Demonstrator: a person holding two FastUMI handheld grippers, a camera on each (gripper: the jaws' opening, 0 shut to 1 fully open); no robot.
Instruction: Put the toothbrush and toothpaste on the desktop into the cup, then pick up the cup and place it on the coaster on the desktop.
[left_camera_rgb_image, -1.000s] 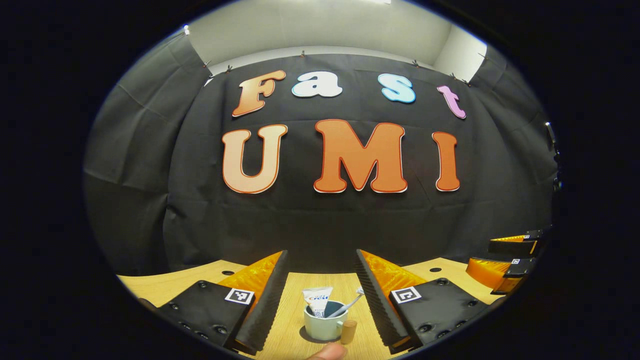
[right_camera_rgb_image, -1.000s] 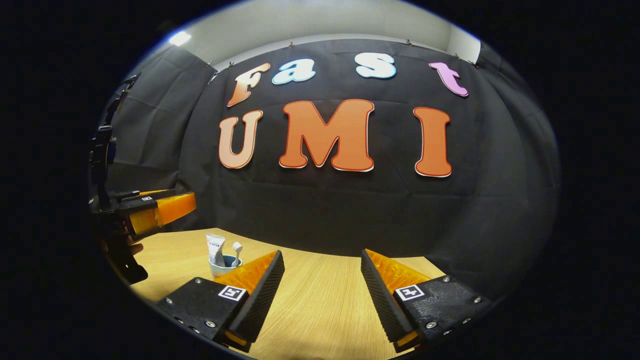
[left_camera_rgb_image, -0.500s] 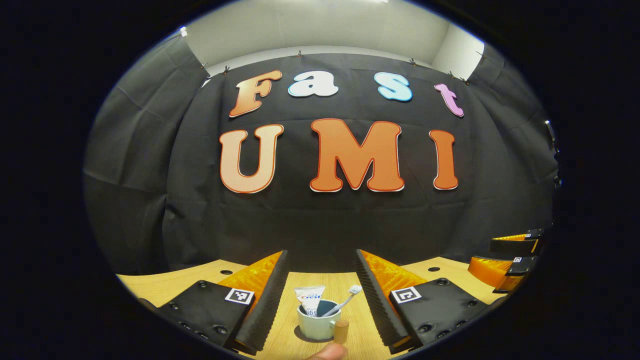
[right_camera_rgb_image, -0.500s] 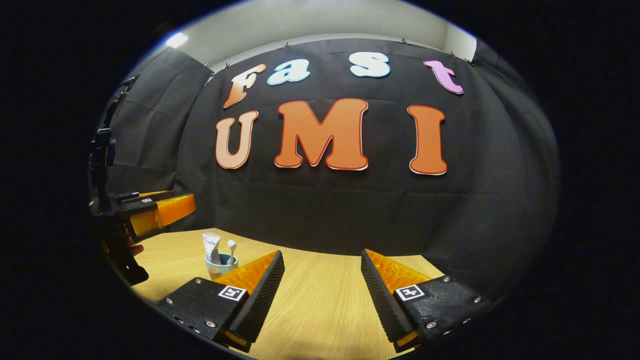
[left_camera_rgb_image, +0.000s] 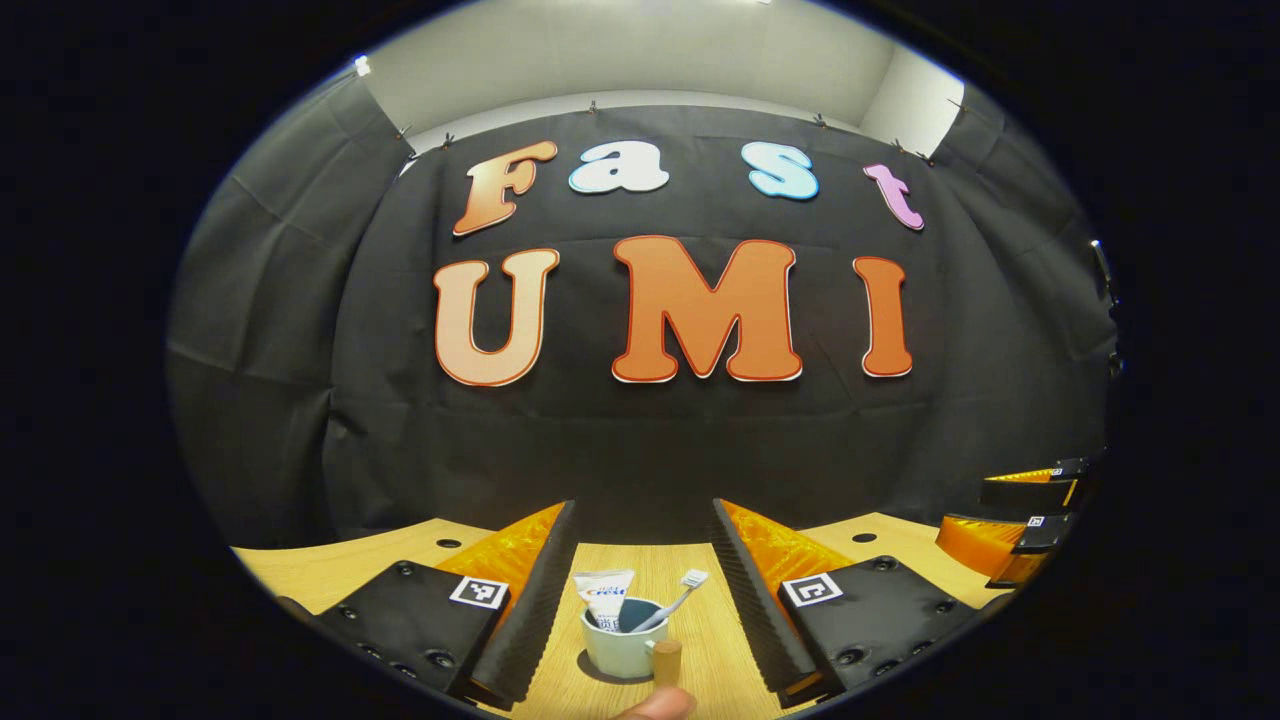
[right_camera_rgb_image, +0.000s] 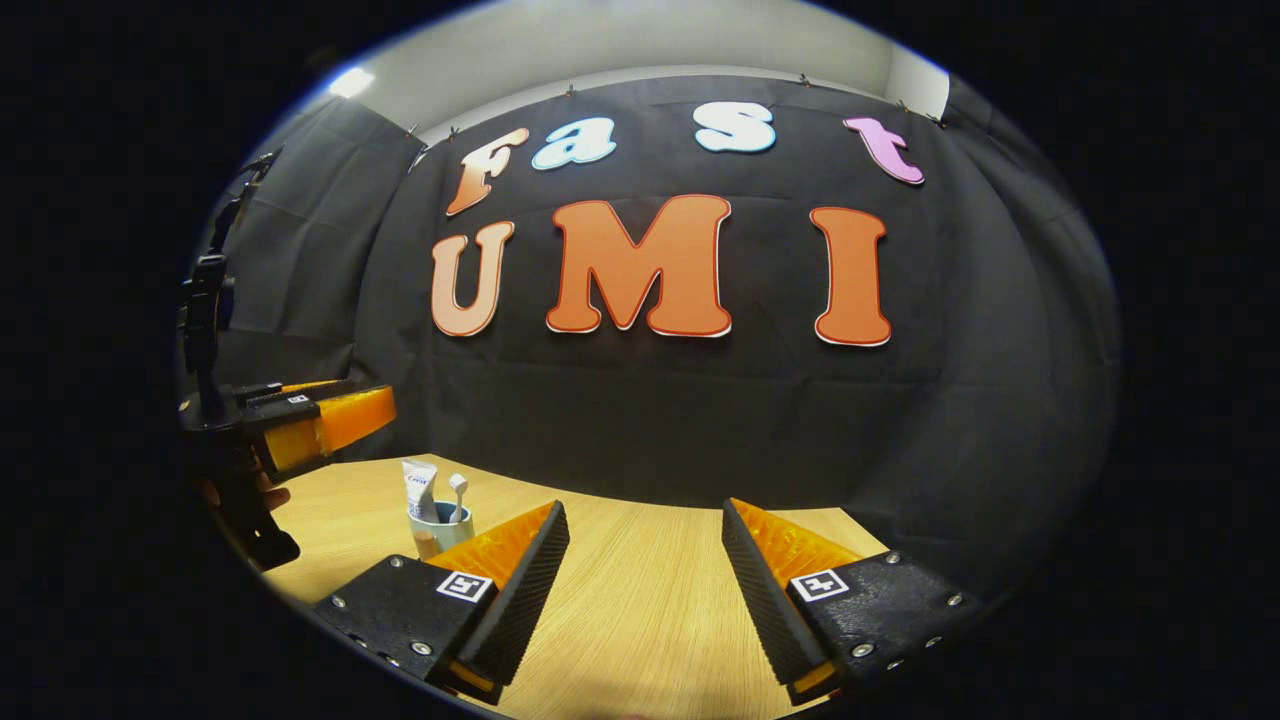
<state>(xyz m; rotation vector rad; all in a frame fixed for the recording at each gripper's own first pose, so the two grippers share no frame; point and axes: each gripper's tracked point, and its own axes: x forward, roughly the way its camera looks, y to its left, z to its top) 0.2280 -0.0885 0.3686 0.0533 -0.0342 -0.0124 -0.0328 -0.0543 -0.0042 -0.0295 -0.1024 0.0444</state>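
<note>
A pale cup (left_camera_rgb_image: 622, 650) stands upright on the wooden tabletop (left_camera_rgb_image: 640, 565), with the toothpaste (left_camera_rgb_image: 604, 598) and toothbrush (left_camera_rgb_image: 670, 604) already standing inside it. The left gripper (left_camera_rgb_image: 640, 540) hangs above and behind the cup, fingers spread wide on either side of it, touching nothing. The right gripper (right_camera_rgb_image: 645, 545) is well apart to the side — also spread and empty, over bare wood. The step in hand looks like gripping the cup: lower the left gripper squarely around the body, keep it level so the contents stay in, and avoid the cork-coloured handle (left_camera_rgb_image: 667, 660). No coaster can be made out. The left gripper view gives the cup's handle and rim from above; the right gripper view gives the cup (right_camera_rgb_image: 438, 525) side-on, with the left gripper (right_camera_rgb_image: 330, 420) raised above it.
</note>
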